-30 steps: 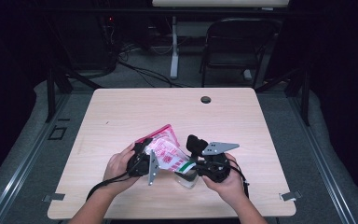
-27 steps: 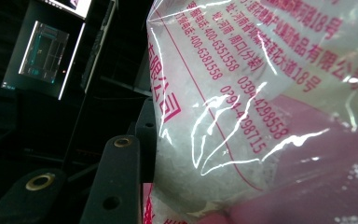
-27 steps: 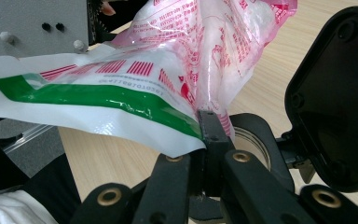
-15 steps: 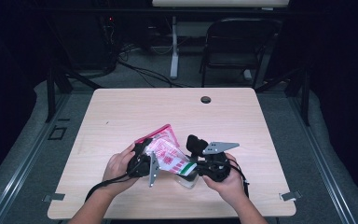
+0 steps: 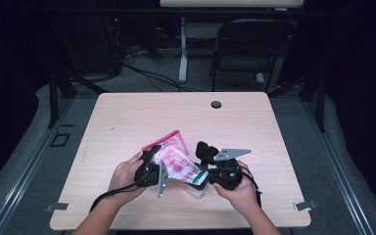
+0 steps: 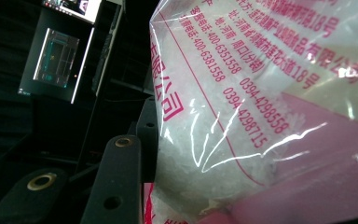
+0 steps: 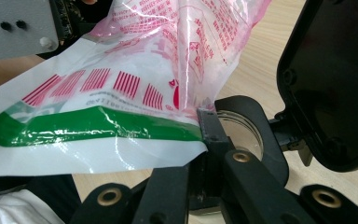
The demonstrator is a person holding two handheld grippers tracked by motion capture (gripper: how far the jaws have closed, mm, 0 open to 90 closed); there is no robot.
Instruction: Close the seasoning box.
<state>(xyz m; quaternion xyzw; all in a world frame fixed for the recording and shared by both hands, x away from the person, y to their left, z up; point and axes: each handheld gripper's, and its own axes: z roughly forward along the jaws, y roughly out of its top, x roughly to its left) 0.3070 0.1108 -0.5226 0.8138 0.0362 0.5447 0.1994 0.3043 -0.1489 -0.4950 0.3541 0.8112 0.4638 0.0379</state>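
Bag (image 5: 176, 159) of white grains, clear plastic printed in red with a green band at one end, is held up just above the near middle of the table (image 5: 127, 117), strung between the two grippers. Its long axis runs from far left, where a red edge points away from the person, to near right, where the green-banded end sits. The left gripper (image 5: 152, 169) holds the bag's middle-left: in the left gripper view one black jaw lies flat against the bulging plastic (image 6: 242, 116) and the other is hidden behind it, so the jaws stand partly apart with the bag's bulk between them. The right gripper (image 5: 210, 177) is pinched fully together on the thin green-banded corner (image 7: 121, 123), its two jaws meeting right at the bag's edge. Just beneath that corner, in the right gripper view, sits a small clear round container (image 7: 242, 133) on the table, its open mouth directly under the gripped end. A black lid-like piece (image 7: 331, 79) stands to the right of it. Both hands are about equally near the bag, one at each end; the right one controls the corner over the container. As I judge it, the coming move depends on that corner staying above the mouth while the far-left end is raised, so the grains run down the long axis.
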